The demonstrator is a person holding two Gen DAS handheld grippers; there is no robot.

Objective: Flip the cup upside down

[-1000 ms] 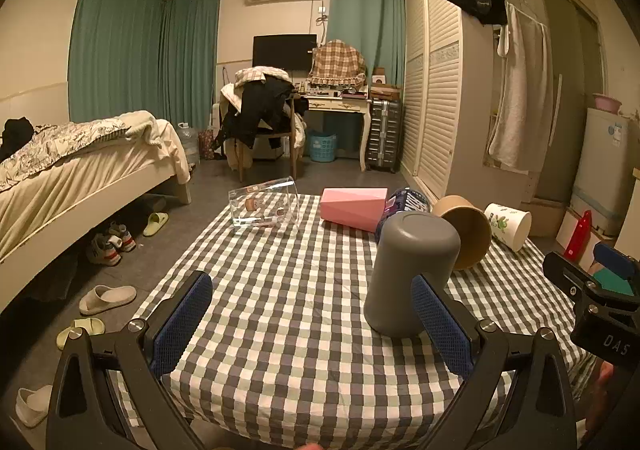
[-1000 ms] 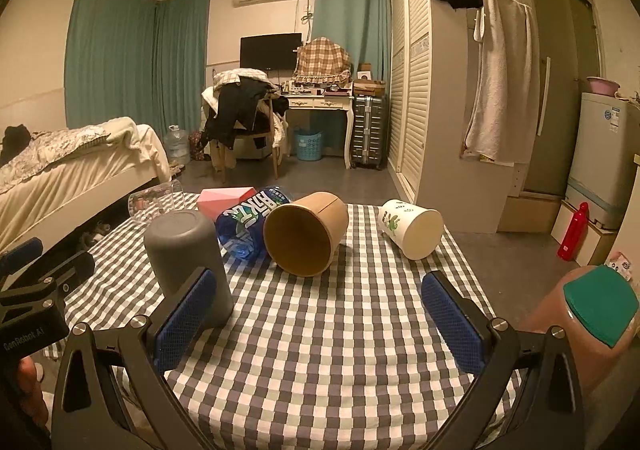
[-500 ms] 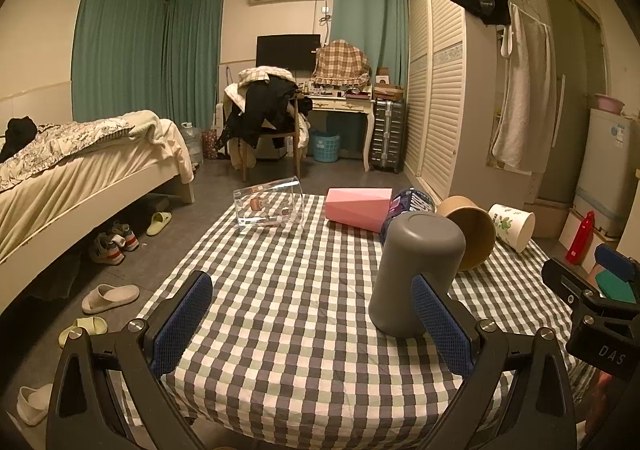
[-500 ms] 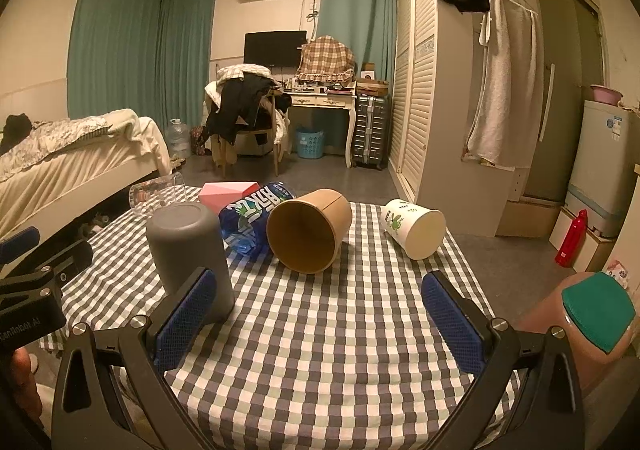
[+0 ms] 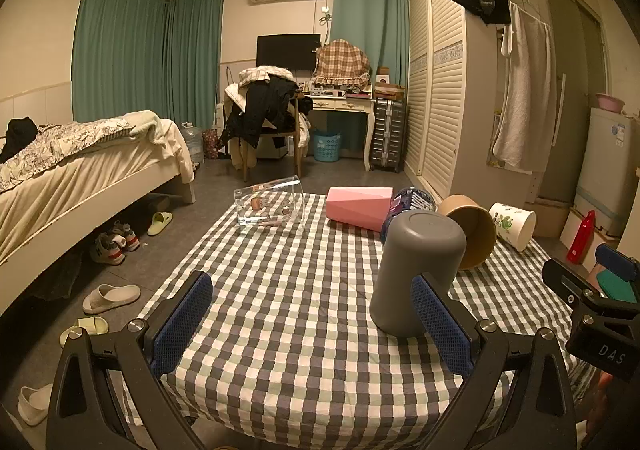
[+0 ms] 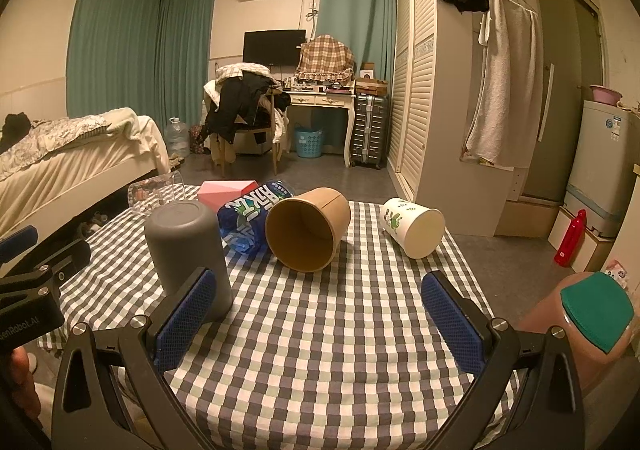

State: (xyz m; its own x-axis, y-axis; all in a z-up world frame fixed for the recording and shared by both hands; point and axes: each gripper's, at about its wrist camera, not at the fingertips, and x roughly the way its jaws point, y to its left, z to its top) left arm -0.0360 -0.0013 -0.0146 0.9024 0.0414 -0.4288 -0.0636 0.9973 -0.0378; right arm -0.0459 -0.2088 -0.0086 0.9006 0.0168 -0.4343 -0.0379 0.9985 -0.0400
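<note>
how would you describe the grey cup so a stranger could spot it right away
On the checked tablecloth, look left of the brown paper cup lying on its side. The grey cup stands there mouth down, the only cup not tipped over, plain dark grey with no print.

Near half of the tabletop (image 6: 320, 350) is bare checked cloth. The inverted grey cup (image 6: 188, 250) stands at its left, close in front of the blue bottle (image 6: 248, 214) and beside the brown paper cup (image 6: 308, 230); the white cup (image 6: 414, 226) lies apart.
</note>
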